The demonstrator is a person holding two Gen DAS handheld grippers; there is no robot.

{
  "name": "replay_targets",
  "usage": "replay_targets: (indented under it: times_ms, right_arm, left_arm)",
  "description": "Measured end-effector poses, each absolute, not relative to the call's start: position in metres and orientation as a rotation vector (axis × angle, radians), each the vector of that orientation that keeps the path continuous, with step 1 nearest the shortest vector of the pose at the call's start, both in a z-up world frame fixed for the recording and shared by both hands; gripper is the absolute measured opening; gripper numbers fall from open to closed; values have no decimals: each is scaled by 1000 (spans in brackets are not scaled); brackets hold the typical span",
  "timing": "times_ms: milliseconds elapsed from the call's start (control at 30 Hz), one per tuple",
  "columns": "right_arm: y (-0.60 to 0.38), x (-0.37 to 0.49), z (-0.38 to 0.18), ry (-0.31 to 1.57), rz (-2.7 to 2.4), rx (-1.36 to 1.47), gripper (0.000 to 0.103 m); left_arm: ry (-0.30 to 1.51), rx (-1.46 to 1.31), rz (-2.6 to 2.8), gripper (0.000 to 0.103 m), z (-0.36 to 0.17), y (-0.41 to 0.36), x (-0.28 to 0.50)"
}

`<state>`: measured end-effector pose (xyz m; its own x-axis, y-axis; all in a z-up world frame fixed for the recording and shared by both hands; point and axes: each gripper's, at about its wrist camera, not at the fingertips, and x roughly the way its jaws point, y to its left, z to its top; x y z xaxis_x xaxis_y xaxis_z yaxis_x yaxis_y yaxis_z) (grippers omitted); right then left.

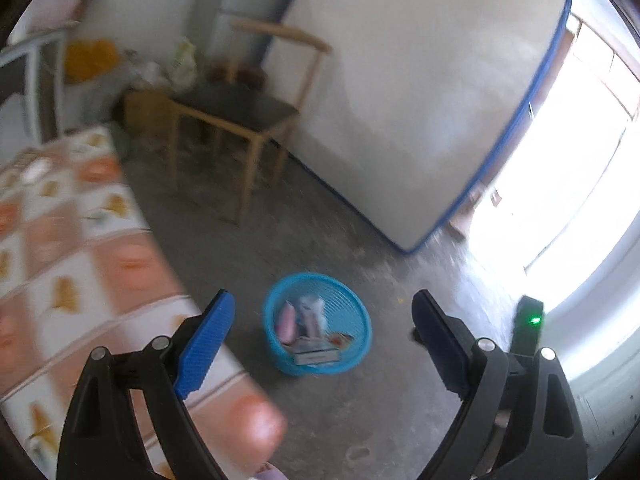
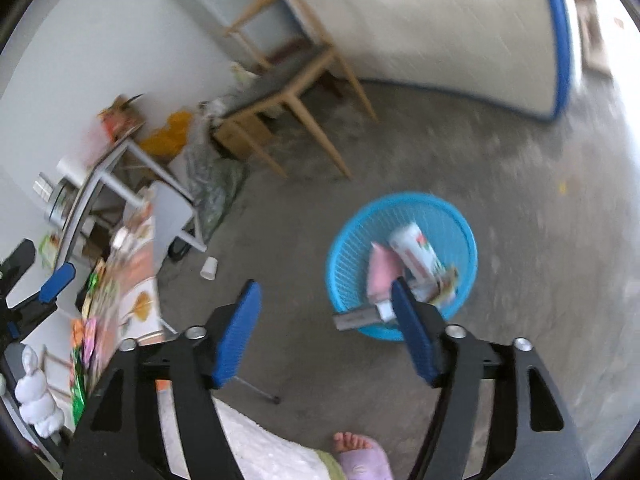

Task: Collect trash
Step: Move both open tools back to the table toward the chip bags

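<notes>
On the concrete floor, the blue basket [image 2: 402, 266] sits low so wrappers and cartons [image 2: 416, 258] collect inside; left gripper [image 1: 322, 340] and right gripper [image 2: 326, 328] fingers stand wide, empty, above it.

No text, brand, number or sign can be read in either view. Printed markings are seen on the white carton [image 2: 414, 254] and on the flat white packet [image 1: 316, 357] lying in the round blue plastic basket [image 2: 348, 264] on the floor, but they are blurred beyond reading.
</notes>
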<state>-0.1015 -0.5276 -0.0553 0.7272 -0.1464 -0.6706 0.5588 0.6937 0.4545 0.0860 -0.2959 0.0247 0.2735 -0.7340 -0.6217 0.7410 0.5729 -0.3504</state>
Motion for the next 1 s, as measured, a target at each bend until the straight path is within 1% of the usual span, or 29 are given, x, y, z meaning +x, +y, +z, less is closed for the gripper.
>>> replay_targets:
  times_ms: [33,133,267,367,467,600,700,767,800,900,1000]
  right_arm:
    - [-521,-100,-46,626,-412,682,77]
    - [-498,-93,-15,552,-339,655,83]
    - [-467,-74,8,485,-191,698,85]
    - [-440,-47,9,510,-43,743,85]
    - [-398,-11,7,575,107,749,85]
    - [-324,47,-13,742,380,848,83]
    - [-262,81,-38,918,496,890,76]
    - [-229,99,-48,1003,536,886,73]
    - [-216,106,-53,1036,548,882,71]
    - [-188,121,-62,1096,562,882,69]
    - [-166,135,-69,1135,548,883,65]
  left_arm:
    - [797,-4,-960,88,32,-272,86]
    - [726,-24,-860,88,42,-211,83]
    - [672,-26,-699,88,46,-129,79]
    - [651,-51,-553,88,42,-58,77]
    - [657,-94,-413,88,33,4,74]
    - [666,-200,-262,88,17,77,76]
    - [670,-283,-176,81,3,117,77]
    - [688,-316,-143,76,-4,132,82]
    - [695,-321,-131,73,-6,137,86]
    - [717,-288,-113,67,-15,143,95]
    - [786,-241,-95,60,-27,144,106]
